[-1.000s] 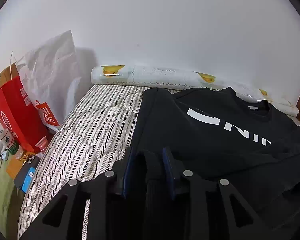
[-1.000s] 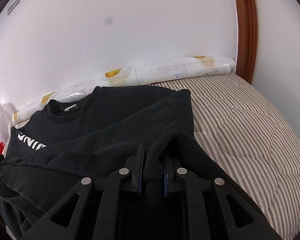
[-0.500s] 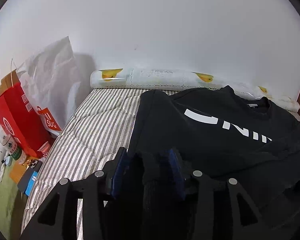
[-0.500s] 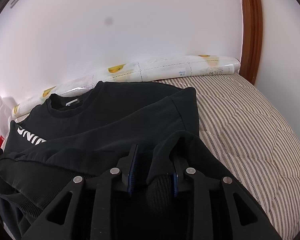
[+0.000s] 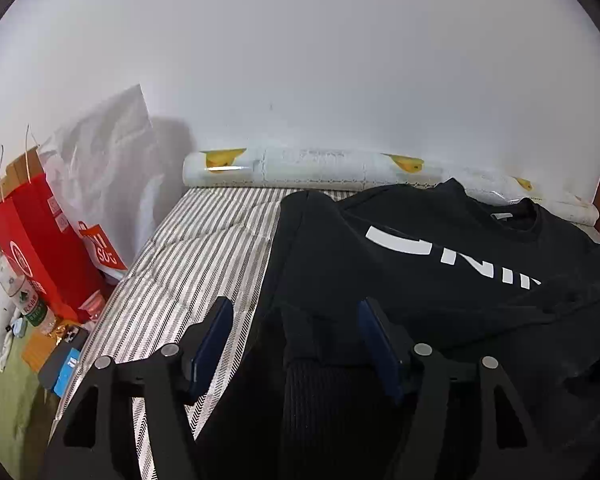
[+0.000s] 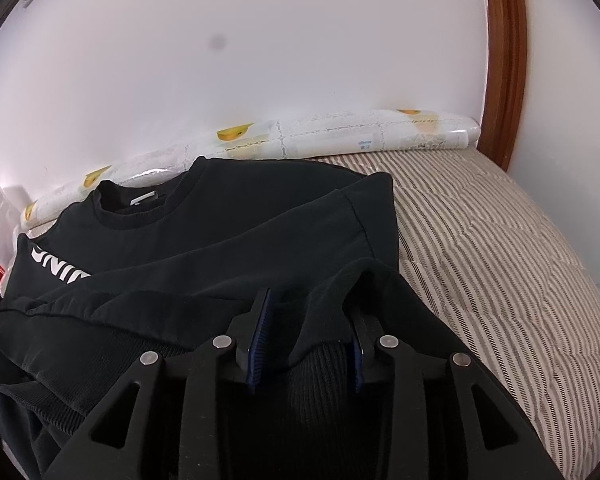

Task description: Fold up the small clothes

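A black sweatshirt with white letters lies on a striped bed, its collar toward the wall. Its lower part is folded up over the chest. My left gripper is open, its blue-padded jaws wide apart on either side of the ribbed hem at the sweatshirt's left side. In the right wrist view the same sweatshirt shows its collar and a folded sleeve. My right gripper is open, with the ribbed hem lying loose between its jaws.
The striped mattress extends left of the sweatshirt and also right of it. A rolled printed sheet lies along the wall. Red paper bags, a white plastic bag and a bottle stand beside the bed on the left. A wooden frame rises at right.
Both grippers have opened from shut on the ribbed hem, letting the cloth go. The folded-up lower part now rests on the sweatshirt.
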Tool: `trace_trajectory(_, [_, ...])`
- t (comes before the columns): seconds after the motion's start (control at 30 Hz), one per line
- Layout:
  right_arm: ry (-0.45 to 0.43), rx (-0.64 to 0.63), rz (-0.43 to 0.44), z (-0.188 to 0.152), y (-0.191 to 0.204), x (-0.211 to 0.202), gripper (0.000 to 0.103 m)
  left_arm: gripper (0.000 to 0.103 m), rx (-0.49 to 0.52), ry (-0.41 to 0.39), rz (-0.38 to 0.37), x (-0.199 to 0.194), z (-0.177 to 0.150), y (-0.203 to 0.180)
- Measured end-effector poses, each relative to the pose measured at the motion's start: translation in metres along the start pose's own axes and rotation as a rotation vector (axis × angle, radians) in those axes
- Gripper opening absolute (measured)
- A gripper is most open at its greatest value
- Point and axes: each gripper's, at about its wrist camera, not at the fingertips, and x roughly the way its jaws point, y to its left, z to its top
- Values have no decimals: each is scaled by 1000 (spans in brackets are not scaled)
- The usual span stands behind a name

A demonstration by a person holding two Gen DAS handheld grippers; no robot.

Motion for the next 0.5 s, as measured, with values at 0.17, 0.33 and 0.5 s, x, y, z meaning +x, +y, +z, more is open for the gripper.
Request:
trace_trajectory(0.17, [-22,-18,-5,0,-2,-14,42,71,-4,-54,0,-11,-1,1])
trace_trajectory(0.33, [-59,50,108,0,-11,-42,46,71,-1,-73,-5,-21,-5,-1])
trace_trajectory(0.5, [-167,-19,182,-3,6,-81,46,71,1,-121,-29,-42,-10,-7])
